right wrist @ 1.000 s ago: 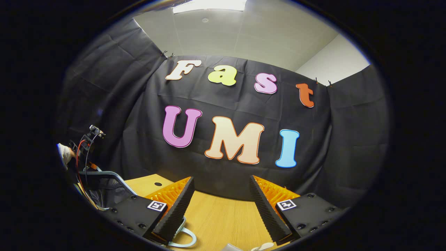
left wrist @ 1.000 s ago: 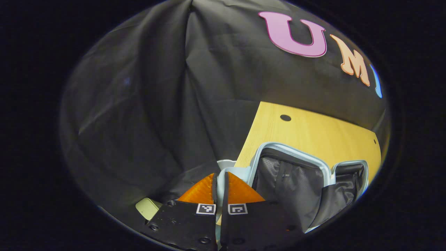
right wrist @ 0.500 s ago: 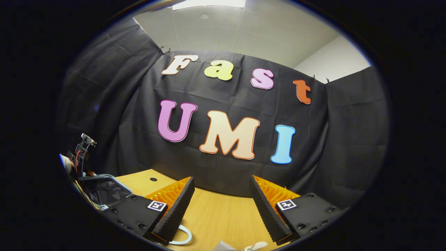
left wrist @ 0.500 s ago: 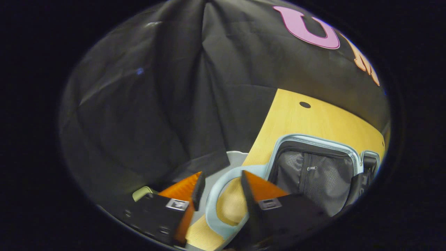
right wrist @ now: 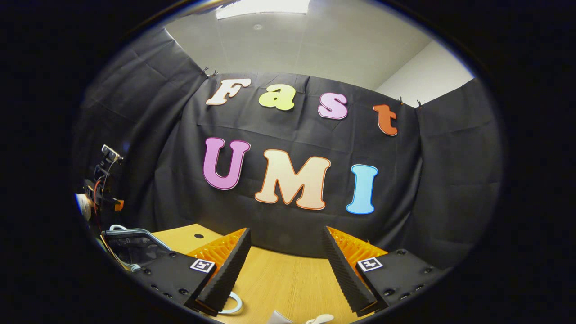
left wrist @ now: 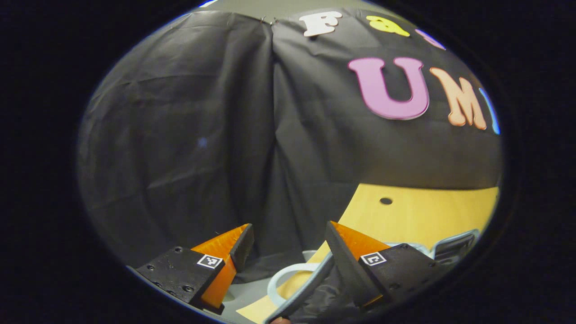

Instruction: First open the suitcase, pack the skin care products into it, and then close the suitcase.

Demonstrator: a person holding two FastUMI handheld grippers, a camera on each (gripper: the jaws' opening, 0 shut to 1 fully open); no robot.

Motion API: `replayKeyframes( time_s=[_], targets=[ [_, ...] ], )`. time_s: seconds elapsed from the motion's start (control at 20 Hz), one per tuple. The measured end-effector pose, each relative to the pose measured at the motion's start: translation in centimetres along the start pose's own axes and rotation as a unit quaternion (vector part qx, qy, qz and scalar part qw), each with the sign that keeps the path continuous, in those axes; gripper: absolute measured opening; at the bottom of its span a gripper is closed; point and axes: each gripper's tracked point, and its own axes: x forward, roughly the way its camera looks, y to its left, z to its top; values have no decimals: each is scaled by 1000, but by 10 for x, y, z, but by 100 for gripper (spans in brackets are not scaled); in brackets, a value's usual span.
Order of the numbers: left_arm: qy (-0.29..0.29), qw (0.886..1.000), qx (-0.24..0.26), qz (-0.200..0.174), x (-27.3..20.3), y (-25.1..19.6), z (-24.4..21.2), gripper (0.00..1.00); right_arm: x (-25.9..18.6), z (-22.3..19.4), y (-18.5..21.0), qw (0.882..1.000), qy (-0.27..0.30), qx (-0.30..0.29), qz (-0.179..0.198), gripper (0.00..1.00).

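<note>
- Left gripper (left wrist: 288,245), at the bottom of the left gripper view, has its fingers spread wide with nothing between them.
- Below and between those fingers sits the pale blue handle loop (left wrist: 288,276) of the suitcase (left wrist: 452,243), lying over the wooden table (left wrist: 418,216); neither finger presses on it.
- One pale blue rim of the suitcase with dark lining runs under the right-hand finger toward the lower right of that view.
- Right gripper (right wrist: 283,258), at the bottom of the right gripper view, is also wide open and holds nothing; bare wooden table (right wrist: 283,279) shows between its fingers.
- At the lower left of the right gripper view, the open suitcase (right wrist: 135,243) shows a pale rim and dark mesh lining.
- Another pale blue loop (right wrist: 231,306) peeks out beneath the left-hand finger in that view.
- Two small white things (right wrist: 297,319) lie on the table at the bottom edge, too cut off to tell what they are.
</note>
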Motion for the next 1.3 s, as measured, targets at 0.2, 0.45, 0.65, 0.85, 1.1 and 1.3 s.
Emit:
replayKeyframes(
  time_s=[0.2,0.45,0.65,0.85,1.1,1.3],
  targets=[
    [-59,997,-15,-43,-62,-35,72,95,-5,2,-20,1000,-7,15,5,99],
    [-128,986,-25,-106,-156,-71,133,95,-15,0,-47,1000,-13,26,6,99],
    [-169,973,-27,-157,-234,-88,151,95,-22,-1,-67,999,-17,41,2,99],
    [-170,962,-34,-211,-261,-171,163,95,-31,-2,-79,999,-22,49,4,99],
    [-155,948,-15,-276,-306,-235,141,95,-43,-7,-96,998,-22,54,5,99],
    [-130,935,-19,-330,-337,-287,122,95,-50,-11,-114,998,-18,58,-2,99]
  ],
)
